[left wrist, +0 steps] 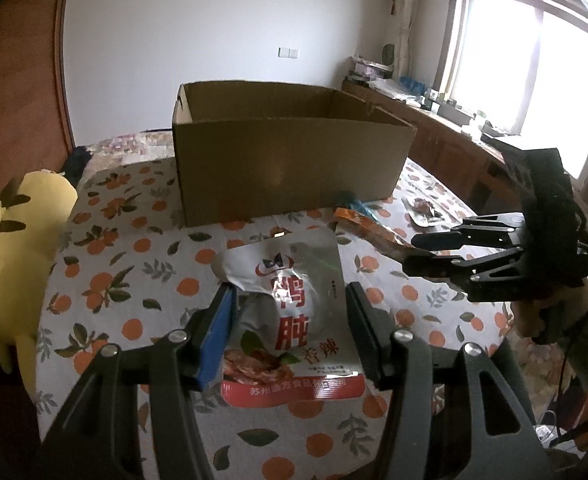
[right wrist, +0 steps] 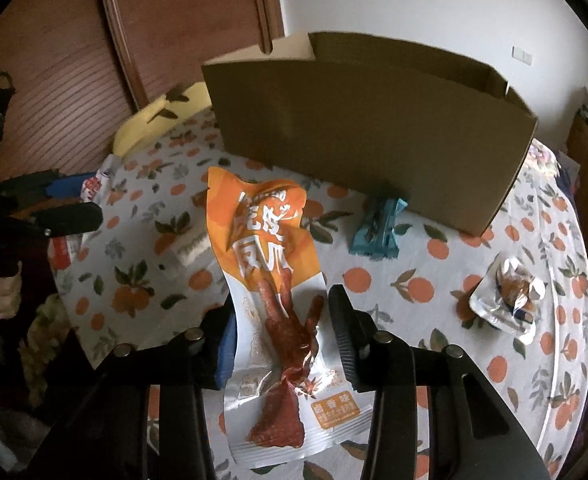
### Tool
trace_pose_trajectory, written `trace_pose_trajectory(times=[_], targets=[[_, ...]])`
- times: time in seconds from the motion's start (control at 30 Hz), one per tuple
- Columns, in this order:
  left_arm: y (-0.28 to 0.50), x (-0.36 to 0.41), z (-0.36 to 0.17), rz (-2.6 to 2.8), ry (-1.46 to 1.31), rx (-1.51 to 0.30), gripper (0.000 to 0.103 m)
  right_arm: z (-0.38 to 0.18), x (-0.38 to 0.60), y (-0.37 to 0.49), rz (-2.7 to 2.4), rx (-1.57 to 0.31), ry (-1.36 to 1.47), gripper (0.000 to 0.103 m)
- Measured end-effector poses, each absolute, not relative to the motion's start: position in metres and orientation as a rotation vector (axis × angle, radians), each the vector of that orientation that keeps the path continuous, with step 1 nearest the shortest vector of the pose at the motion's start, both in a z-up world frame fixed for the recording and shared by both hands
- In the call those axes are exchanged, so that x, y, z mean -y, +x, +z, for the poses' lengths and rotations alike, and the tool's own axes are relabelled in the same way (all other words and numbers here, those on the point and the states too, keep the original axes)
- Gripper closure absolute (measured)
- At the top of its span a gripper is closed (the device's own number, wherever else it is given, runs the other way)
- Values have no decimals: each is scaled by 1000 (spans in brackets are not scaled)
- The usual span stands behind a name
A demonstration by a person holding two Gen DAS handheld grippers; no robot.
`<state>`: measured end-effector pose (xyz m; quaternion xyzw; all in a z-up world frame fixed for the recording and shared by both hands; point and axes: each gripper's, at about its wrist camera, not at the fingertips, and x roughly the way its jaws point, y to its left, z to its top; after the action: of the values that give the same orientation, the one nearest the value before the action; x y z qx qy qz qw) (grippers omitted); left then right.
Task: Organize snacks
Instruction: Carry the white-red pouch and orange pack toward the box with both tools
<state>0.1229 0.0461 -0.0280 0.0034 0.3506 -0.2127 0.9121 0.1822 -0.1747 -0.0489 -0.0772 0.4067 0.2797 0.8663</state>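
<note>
An open brown cardboard box [left wrist: 290, 168] [right wrist: 366, 140] stands on a table covered with an orange-fruit cloth [left wrist: 134, 248]. My left gripper [left wrist: 290, 292] is shut on a crumpled silver and red snack pouch [left wrist: 294, 264], with both pads pressing its sides, in front of the box. My right gripper [right wrist: 282, 300] is shut on a long orange and white chicken-feet pouch [right wrist: 266, 240] that hangs above the cloth. In the left wrist view the right gripper [left wrist: 410, 254] sits at the right with that orange pouch [left wrist: 374, 232] sticking out toward the box.
A teal packet [right wrist: 376, 232] lies against the box's near wall. An opened silvery pack [right wrist: 510, 300] lies on the cloth to the right. A yellow plush toy [left wrist: 18, 248] rests off the table's left edge. A wooden door, a sideboard and a window surround the table.
</note>
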Motion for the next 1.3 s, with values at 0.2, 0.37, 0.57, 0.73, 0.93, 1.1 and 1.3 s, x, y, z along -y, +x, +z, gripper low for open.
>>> trace_pose_trajectory(times=[0.2, 0.37, 0.57, 0.73, 0.93, 1.1, 1.3], targets=[[135, -40, -9, -447, 19, -681, 48, -27, 182, 180, 595, -810, -137, 61], [153, -30, 16, -455, 50, -632, 48, 1, 186, 184, 614, -759, -118, 90], [179, -24, 36, -456, 53, -598, 48, 13, 182, 206, 559, -749, -180, 101], [182, -26, 24, -465, 47, -613, 48, -7, 194, 207, 496, -779, -150, 88], [173, -30, 8, -478, 28, -638, 48, -41, 213, 185, 440, -849, -15, 30], [169, -33, 5, -487, 17, -636, 48, -67, 212, 175, 417, -911, 38, 26], [165, -38, 7, -496, 10, -626, 48, -83, 216, 174, 425, -966, 142, 25]])
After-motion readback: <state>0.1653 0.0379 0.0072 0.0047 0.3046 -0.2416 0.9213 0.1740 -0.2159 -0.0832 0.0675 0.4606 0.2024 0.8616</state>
